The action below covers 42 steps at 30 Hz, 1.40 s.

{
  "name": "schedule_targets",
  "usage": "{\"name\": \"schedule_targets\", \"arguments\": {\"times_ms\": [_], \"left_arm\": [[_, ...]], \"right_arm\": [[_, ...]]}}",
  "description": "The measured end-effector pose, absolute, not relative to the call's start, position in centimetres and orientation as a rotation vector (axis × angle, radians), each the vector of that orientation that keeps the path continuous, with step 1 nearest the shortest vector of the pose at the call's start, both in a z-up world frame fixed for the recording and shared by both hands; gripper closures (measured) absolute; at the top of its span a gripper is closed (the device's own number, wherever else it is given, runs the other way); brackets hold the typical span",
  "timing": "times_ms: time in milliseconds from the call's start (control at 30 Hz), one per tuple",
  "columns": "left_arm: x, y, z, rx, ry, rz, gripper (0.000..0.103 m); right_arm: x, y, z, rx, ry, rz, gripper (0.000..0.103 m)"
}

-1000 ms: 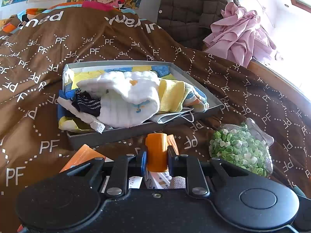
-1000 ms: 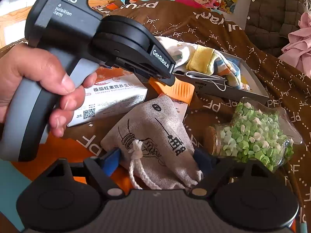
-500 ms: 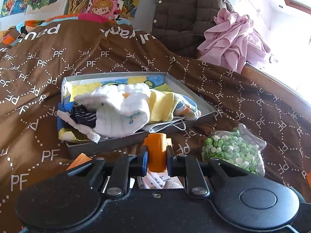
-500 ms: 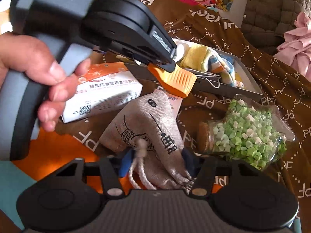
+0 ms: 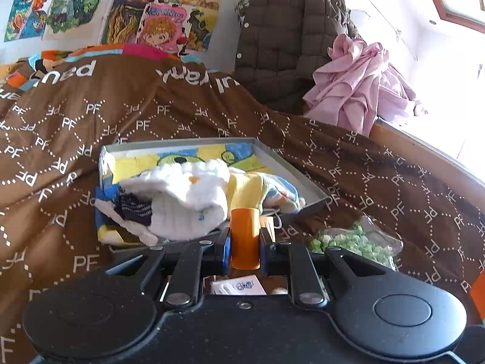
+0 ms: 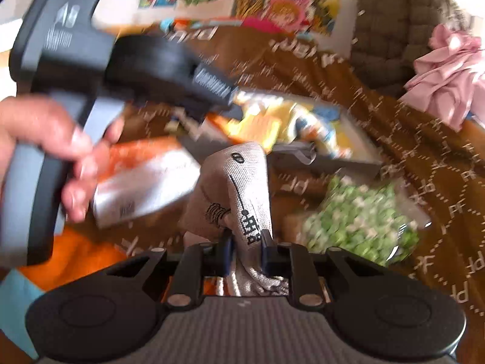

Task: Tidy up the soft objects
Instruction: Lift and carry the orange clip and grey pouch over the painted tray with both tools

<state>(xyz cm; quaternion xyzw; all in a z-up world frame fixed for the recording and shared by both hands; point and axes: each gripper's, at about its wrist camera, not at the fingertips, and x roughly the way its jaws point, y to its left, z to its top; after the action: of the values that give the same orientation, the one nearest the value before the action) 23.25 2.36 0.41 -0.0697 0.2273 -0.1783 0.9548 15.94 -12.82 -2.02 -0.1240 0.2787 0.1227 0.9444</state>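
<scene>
From the left wrist, a brown bedspread (image 5: 188, 121) printed with white letters is covering the bed, cartoon posters (image 5: 157, 21) are hanging on the wall behind it, and a quilted brown jacket (image 5: 288, 45) and a pink cloth (image 5: 360, 91) are piling up behind the grey tray (image 5: 291, 166). The tray is lying on the bedspread and holding a white knitted piece (image 5: 188, 203), a yellow cloth (image 5: 245, 188) and a dark striped sock (image 5: 133, 209). A clear bag of green bits (image 5: 357, 239) is sitting just right of the tray. The left gripper (image 5: 245, 242) is clamping an orange piece (image 5: 245, 236) in front of the tray.

From the right wrist, blurred, the right gripper (image 6: 245, 251) is closing its jaws on a grey drawstring pouch (image 6: 239, 188), which is standing between them in front of the tray (image 6: 327, 160). An orange-and-white box (image 6: 145, 179) is lying left of the pouch.
</scene>
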Motion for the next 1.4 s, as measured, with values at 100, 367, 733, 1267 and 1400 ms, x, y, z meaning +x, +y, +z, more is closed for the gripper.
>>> {"name": "schedule_targets", "arguments": {"times_ms": [100, 367, 733, 1267, 1400], "left_arm": [[23.4, 2.7, 0.8, -0.151, 0.448, -0.353, 0.084], [24.4, 4.4, 2.0, -0.209, 0.385, -0.315, 0.084], [29.0, 6.8, 3.4, -0.336, 0.282, -0.307, 0.084], [35.9, 11.0, 0.0, -0.519, 0.263, -0.209, 0.085], [36.7, 10.9, -1.0, -0.530, 0.310, -0.208, 0.085]], "right_arm": [[16.0, -13.5, -0.8, -0.224, 0.506, 0.213, 0.083], [19.3, -15.1, 1.7, -0.132, 0.406, 0.166, 0.083], [28.8, -15.8, 4.0, -0.024, 0.316, 0.144, 0.083], [37.8, -12.8, 1.8, 0.012, 0.398, 0.122, 0.082], [38.1, -12.1, 0.7, -0.009, 0.424, 0.120, 0.082]]}}
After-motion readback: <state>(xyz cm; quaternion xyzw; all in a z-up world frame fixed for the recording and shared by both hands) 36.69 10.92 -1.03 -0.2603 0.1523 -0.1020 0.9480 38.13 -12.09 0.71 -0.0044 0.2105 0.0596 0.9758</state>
